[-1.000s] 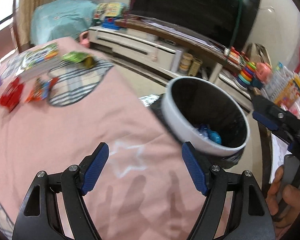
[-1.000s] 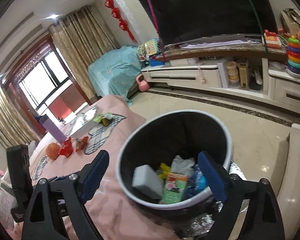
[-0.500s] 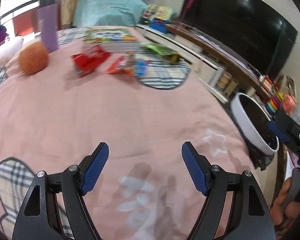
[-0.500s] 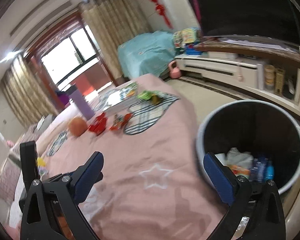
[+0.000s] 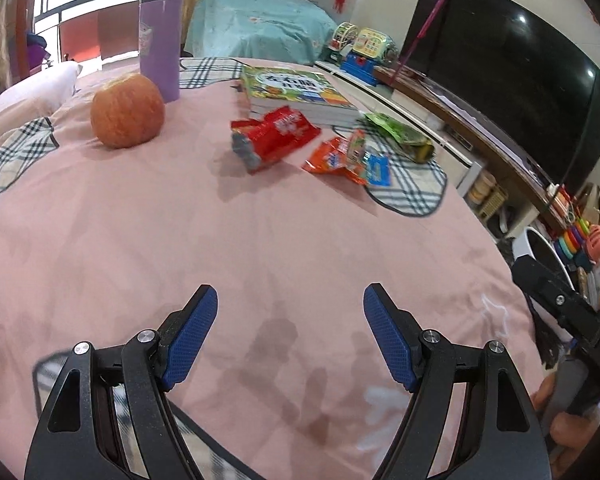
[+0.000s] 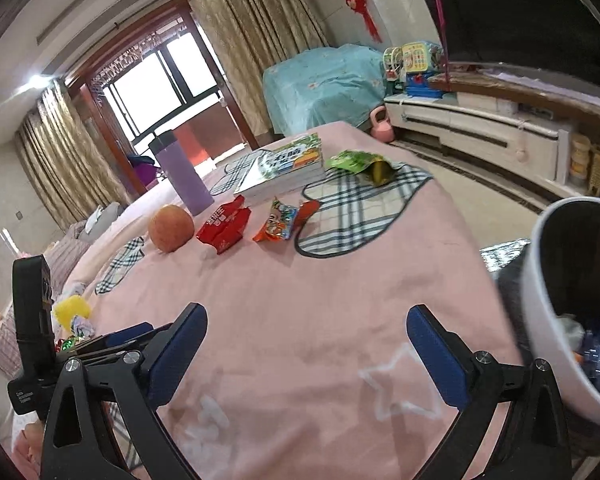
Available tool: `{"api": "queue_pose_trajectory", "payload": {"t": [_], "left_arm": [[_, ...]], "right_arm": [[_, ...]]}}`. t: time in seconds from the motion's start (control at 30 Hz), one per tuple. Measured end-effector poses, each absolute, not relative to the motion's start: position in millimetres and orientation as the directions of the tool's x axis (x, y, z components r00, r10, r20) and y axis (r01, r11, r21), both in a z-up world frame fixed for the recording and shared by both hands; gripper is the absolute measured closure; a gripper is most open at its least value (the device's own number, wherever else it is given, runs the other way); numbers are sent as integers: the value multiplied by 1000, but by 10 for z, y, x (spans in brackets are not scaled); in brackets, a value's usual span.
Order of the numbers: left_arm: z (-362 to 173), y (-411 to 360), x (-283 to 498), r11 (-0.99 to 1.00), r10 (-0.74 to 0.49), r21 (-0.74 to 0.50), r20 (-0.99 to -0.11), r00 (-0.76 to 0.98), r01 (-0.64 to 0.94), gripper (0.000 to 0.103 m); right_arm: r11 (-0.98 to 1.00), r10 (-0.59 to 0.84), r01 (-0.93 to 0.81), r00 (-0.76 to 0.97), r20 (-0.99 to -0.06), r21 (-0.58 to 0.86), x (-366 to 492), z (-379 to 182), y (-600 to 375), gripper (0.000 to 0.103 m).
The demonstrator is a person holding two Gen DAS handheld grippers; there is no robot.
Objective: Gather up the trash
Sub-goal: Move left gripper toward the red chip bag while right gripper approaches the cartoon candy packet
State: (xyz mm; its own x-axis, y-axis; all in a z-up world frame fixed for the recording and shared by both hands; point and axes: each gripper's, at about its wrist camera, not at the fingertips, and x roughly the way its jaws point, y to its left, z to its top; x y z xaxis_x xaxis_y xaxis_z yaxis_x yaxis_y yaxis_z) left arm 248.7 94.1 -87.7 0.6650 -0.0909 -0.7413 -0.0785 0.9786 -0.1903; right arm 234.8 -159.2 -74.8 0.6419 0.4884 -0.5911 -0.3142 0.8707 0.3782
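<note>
1. Both hand-held grippers hang over a pink bedspread [image 5: 148, 240] with plaid patches; the left hand-held gripper [image 5: 290, 336] has its blue pads apart with nothing between them.
2. The right hand-held gripper [image 6: 306, 354] stands wide apart, also empty, above a white star outline on the cloth.
3. A red snack wrapper [image 5: 274, 136] lies crumpled near the middle of the bed, just in front of a stack of picture books [image 5: 296, 92].
4. To its right an orange wrapper [image 5: 346, 158] rests at the edge of a plaid patch, and a green wrapper [image 5: 398, 134] lies further right on the same patch.
5. An apple [image 5: 127, 111] sits left of the red wrapper, with a purple tumbler [image 5: 160, 40] upright just behind it.
6. A white trash bin [image 6: 556, 308] with a dark liner stands on the floor beside the bed at the right, well apart from the wrappers; crumpled paper and blue plastic show inside it.
7. In the left wrist view the bin [image 5: 540, 244] is only a rim at the right edge, partly hidden behind the other hand-held gripper's black body.
8. A dark television [image 5: 508, 80] fills the wall above a low cabinet.
</note>
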Motion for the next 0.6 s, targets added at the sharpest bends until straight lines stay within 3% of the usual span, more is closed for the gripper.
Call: {"api": "queue_pose_trajectory", "payload": {"t": [0.53, 0.6], "left_arm": [[-907, 1207, 3192, 974, -87, -203, -733, 674, -96, 26], [-911, 1219, 3268, 973, -91, -210, -732, 675, -96, 26]], "right_arm": [[868, 492, -278, 593, -638, 412, 3056, -904, -1208, 3], [865, 497, -279, 590, -636, 417, 3133, -911, -1185, 7]]}}
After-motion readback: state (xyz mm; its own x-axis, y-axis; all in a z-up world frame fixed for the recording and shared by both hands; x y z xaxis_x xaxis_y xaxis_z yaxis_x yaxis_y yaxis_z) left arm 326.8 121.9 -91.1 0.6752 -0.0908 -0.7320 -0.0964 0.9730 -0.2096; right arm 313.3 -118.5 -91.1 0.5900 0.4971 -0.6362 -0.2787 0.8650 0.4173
